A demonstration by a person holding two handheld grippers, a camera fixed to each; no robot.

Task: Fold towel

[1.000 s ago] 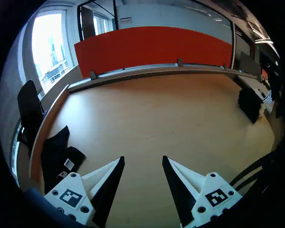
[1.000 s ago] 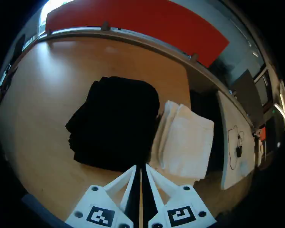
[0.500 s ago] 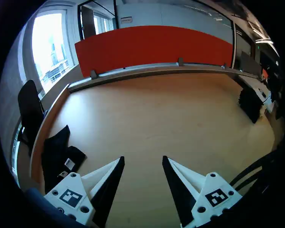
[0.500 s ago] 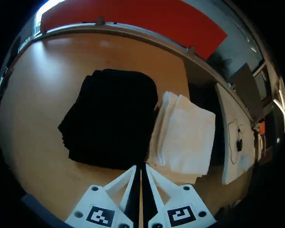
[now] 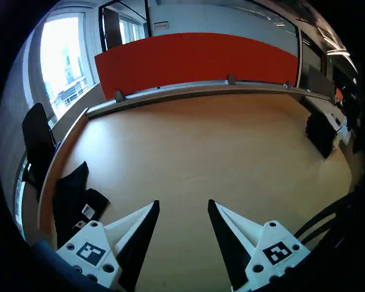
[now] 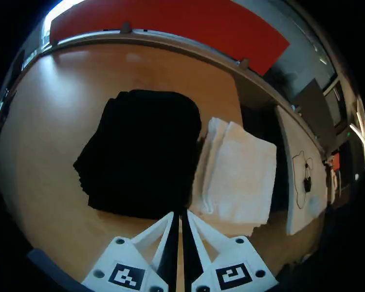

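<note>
In the right gripper view a folded black towel stack (image 6: pixel 141 153) lies on the wooden table (image 6: pixel 46 136), with a folded white towel stack (image 6: pixel 238 180) touching its right side. My right gripper (image 6: pixel 180 219) is shut with nothing in it, hovering just before the seam between the two stacks. In the left gripper view my left gripper (image 5: pixel 182 214) is open over bare wood (image 5: pixel 207 141), holding nothing. A crumpled black cloth with tags (image 5: pixel 75 199) lies at the table's left edge, left of that gripper. The black stack (image 5: pixel 321 134) appears far right.
A red partition (image 5: pixel 197 61) runs along the table's far edge. A black chair (image 5: pixel 36 138) stands beyond the left edge by the window. A neighbouring white desk (image 6: pixel 304 185) with a cable and mouse lies right of the towels.
The right gripper view has shifted slightly, so the towel stacks sit a little more to the left and closer. The left gripper has stayed still.
</note>
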